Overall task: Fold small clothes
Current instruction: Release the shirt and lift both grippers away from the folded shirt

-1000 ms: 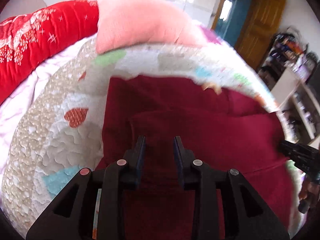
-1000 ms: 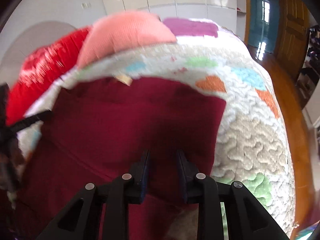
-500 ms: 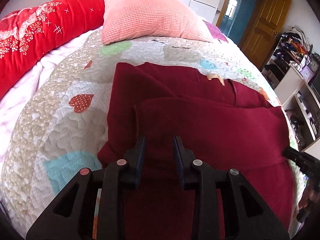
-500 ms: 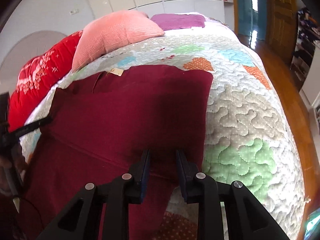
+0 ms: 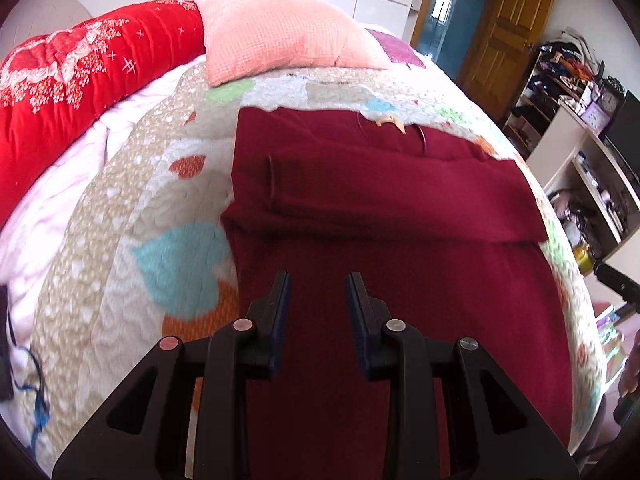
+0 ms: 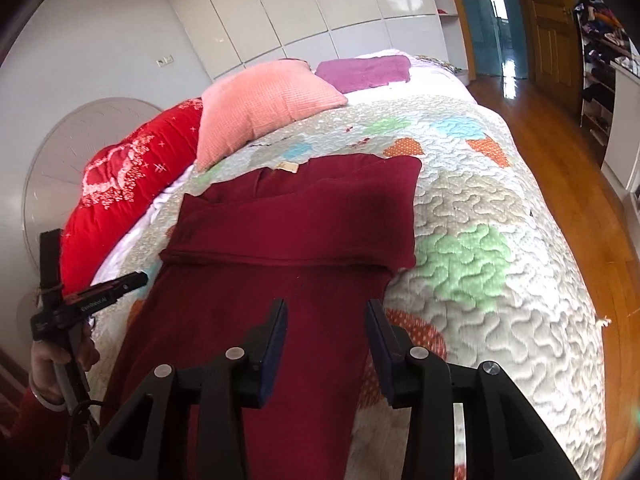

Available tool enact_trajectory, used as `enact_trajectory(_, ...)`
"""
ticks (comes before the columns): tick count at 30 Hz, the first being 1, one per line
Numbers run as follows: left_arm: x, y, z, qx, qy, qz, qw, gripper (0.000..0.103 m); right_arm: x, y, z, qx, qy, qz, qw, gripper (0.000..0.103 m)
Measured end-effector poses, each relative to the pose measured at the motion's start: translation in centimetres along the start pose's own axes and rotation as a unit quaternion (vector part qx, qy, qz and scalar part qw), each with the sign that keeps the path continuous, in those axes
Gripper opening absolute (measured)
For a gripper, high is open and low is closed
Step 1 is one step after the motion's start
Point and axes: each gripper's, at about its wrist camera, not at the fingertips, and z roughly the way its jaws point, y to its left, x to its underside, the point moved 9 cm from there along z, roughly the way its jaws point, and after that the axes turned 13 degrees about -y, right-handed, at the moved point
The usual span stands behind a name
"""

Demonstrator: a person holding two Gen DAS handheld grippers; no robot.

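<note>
The left gripper (image 5: 318, 292) has its jaws apart with nothing between them, poised over the lower part of a dark red garment (image 5: 384, 216); the right gripper (image 6: 326, 320) is likewise spread wide and empty, above the garment's right edge. The garment lies flat on a quilt (image 6: 480, 208), its upper part folded across so that a straight hem runs side to side just ahead of both grippers. A small tan label (image 6: 286, 167) shows at the far collar. Bare quilt lies open to the left and right of the cloth. Beyond it a pink pillow (image 5: 276, 44) and a red blanket (image 5: 80, 80) sit near the head of the bed, with a purple cloth (image 6: 364, 72) further back. White cupboard doors (image 6: 320, 4), a wooden door (image 5: 508, 28) and cluttered shelves (image 5: 568, 80) ring the room.
</note>
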Motion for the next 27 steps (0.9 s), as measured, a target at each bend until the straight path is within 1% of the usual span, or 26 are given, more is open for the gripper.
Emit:
enact_trajectory(1, 0.5, -0.2, -0.4, 0.006, 0.005, -0.004, 1.0, 0.047, 0.2, 0.1, -0.6, -0.001, -0.001, 0.0, 1.0, 0.039)
enact_trajectory(2, 0.8, -0.4, -0.8, 0.013, 0.007, -0.009, 0.9998, 0.057, 0.3, 0.2, -1.2, -0.001, -0.002, -0.001, 1.0, 0.039)
enact_trajectory(3, 1.0, -0.6, -1.2, 0.021, 0.007, -0.017, 0.9996, 0.059, 0.3, 0.2, -1.9, -0.001, -0.004, -0.003, 1.0, 0.04)
enact_trajectory(6, 2.0, -1.2, -2.6, 0.032, 0.017, -0.026, 0.999, 0.06, 0.3, 0.4, -3.5, 0.001, -0.012, -0.008, 1.0, 0.043)
enact_trajectory(8, 2.9, -1.6, -3.4, 0.034, 0.028, -0.018, 0.9989, 0.06, 0.5, 0.5, -4.6, -0.002, -0.018, -0.01, 1.0, 0.044)
enact_trajectory(10, 3.5, -2.0, -4.4, 0.04, 0.026, -0.009, 0.9988, 0.06, 1.2, 0.8, -5.6, -0.004, -0.016, -0.015, 1.0, 0.045)
enact_trajectory(12, 4.0, -2.1, -5.5, 0.03, 0.016, 0.01, 0.9994, 0.06, 2.0, 0.8, -6.3, -0.004, -0.007, -0.026, 1.0, 0.046)
enact_trajectory(14, 4.7, -2.1, -6.3, 0.012, 0.009, 0.034, 0.9993, 0.06, 2.9, 1.0, -7.0, -0.001, 0.001, -0.044, 0.999, 0.046)
enact_trajectory(16, 5.5, -2.0, -6.8, 0.003, 0.007, 0.044, 0.999, 0.06, 3.6, 1.0, -7.5, -0.001, 0.004, -0.051, 0.999, 0.046)
enact_trajectory(22, 7.8, -1.4, -6.5, -0.007, 0.024, 0.026, 0.9993, 0.06, 5.3, 0.9, -8.3, -0.008, 0.009, -0.04, 0.999, 0.047)
enact_trajectory(27, 8.8, -1.5, -6.5, -0.012, 0.022, 0.02, 0.9995, 0.06, 6.9, 1.2, -7.7, -0.015, 0.03, -0.03, 0.999, 0.047)
